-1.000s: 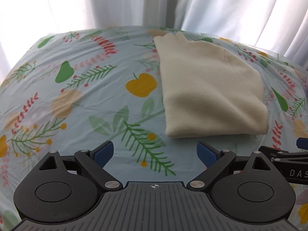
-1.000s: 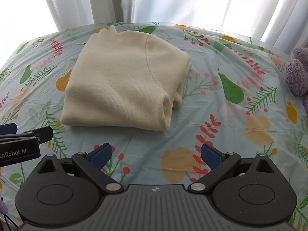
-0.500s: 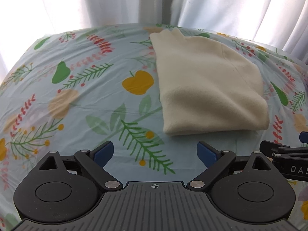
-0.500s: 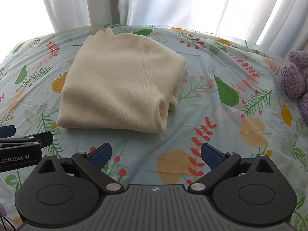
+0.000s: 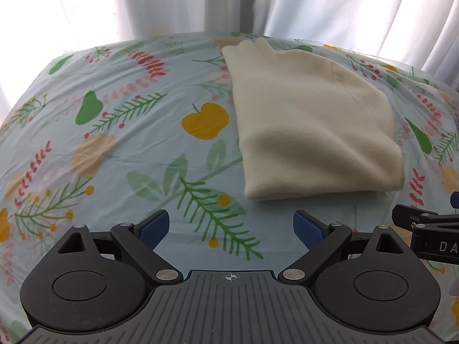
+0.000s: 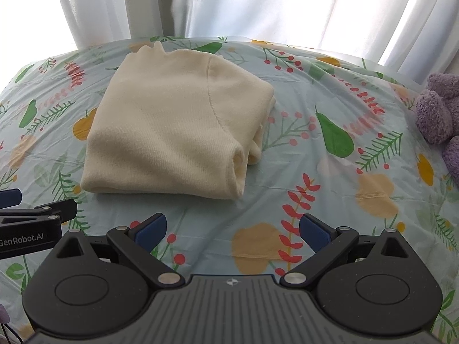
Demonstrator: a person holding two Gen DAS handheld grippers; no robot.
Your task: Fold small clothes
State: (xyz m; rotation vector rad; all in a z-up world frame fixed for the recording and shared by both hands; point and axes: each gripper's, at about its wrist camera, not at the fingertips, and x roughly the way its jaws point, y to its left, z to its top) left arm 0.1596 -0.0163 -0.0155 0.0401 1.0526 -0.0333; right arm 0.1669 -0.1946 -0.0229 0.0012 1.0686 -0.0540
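A cream knit sweater (image 5: 309, 126) lies folded into a compact rectangle on the fruit-and-leaf patterned sheet (image 5: 114, 143). It also shows in the right wrist view (image 6: 172, 132), with its rolled edge facing right. My left gripper (image 5: 231, 226) is open and empty, just short of the sweater's near left corner. My right gripper (image 6: 233, 228) is open and empty, just short of the sweater's near right corner. Each gripper's side shows at the edge of the other's view.
A purple plush toy (image 6: 439, 114) sits at the right edge of the bed. White curtains (image 6: 258, 3) hang close behind the bed. The patterned sheet (image 6: 330, 172) stretches flat to the left and right of the sweater.
Both grippers have drawn back and risen slightly from the sweater, which looks a little farther away. The sweater has not moved. Both stay open.
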